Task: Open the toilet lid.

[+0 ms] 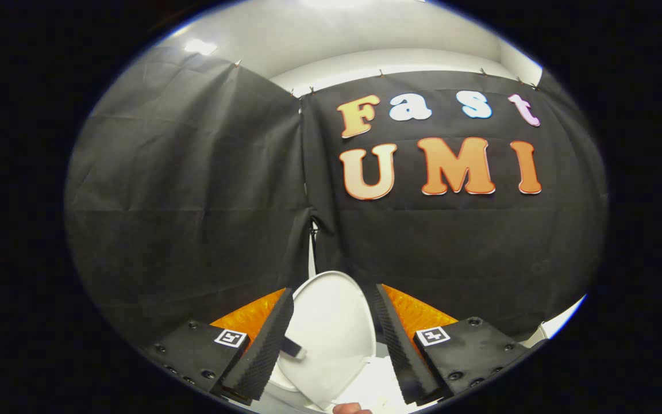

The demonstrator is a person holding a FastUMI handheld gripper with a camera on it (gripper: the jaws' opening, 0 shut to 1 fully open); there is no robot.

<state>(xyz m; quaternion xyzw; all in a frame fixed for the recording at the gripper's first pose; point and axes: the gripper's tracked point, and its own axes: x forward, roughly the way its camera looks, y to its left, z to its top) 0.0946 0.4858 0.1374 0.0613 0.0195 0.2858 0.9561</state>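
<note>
The white toilet lid (pixel 331 328) stands raised, its underside facing me, with a small dark bumper (pixel 292 348) near its left edge. It shows in the gap between my gripper's (pixel 332 294) two black ribbed fingers (pixel 262 351) and seems to lie just beyond them. The fingers are spread wide and the gripper is open; I see neither pad pressing on the lid. Below the lid a strip of the white toilet seat (pixel 380 376) shows by the right finger.
The black cloth wall (pixel 193 190) hangs close behind the lid, with a narrow seam gap (pixel 311 253) just above the lid's top edge. A fingertip of a hand (pixel 351 409) shows under the lid. A pale surface (pixel 564 319) lies at the right.
</note>
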